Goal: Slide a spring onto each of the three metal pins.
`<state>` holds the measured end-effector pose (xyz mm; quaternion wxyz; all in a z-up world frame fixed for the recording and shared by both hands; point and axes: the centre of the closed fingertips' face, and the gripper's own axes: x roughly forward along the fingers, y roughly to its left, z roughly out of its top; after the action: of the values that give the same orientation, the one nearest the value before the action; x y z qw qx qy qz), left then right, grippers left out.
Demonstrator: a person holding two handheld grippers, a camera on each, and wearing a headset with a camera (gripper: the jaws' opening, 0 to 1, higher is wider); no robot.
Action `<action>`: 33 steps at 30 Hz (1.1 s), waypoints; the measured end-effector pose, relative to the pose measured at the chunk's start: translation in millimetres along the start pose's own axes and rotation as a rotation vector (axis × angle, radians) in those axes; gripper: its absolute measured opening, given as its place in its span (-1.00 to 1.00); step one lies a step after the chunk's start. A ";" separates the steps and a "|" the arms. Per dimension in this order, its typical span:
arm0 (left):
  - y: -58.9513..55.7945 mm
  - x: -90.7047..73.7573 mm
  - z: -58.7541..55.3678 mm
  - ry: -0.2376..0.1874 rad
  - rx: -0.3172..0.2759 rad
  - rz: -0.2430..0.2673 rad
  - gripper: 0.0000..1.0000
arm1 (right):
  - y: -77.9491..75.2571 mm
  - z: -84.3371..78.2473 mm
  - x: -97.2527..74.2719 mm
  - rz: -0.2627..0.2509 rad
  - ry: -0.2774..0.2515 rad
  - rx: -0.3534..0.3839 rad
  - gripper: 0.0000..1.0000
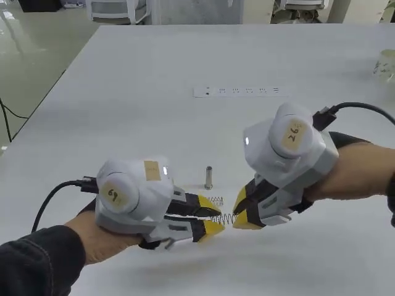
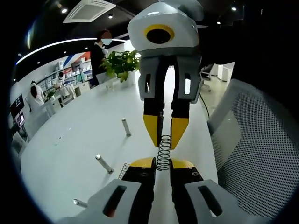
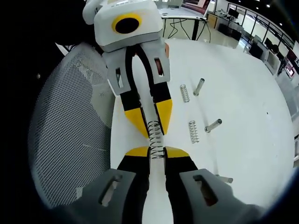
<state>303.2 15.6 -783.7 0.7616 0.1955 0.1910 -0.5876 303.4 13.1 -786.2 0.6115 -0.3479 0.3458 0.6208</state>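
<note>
Joining L gripper (image 2: 163, 164) & R gripper (image 3: 157, 152): thin spring (image 3: 153, 132) (silvery coils).

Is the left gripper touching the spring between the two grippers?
Touching. In the left gripper view, the spring has its near end pinched between the tips of the left gripper.

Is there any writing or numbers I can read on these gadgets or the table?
"69": handwritten on the round sticker on the left gripper.
"26": handwritten on the round sticker on the right gripper; any further mark is unclear.
Power strip: markings too small to read.
</note>
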 end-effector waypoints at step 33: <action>-2.4 1.6 11.2 -0.035 -0.020 -0.003 -0.86 | 3.1 -1.7 -1.1 -0.013 -0.075 0.052 -0.72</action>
<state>301.9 7.9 -775.2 0.7659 0.1773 0.1836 -0.5901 300.3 11.1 -786.2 0.6369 -0.3105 0.3367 0.6202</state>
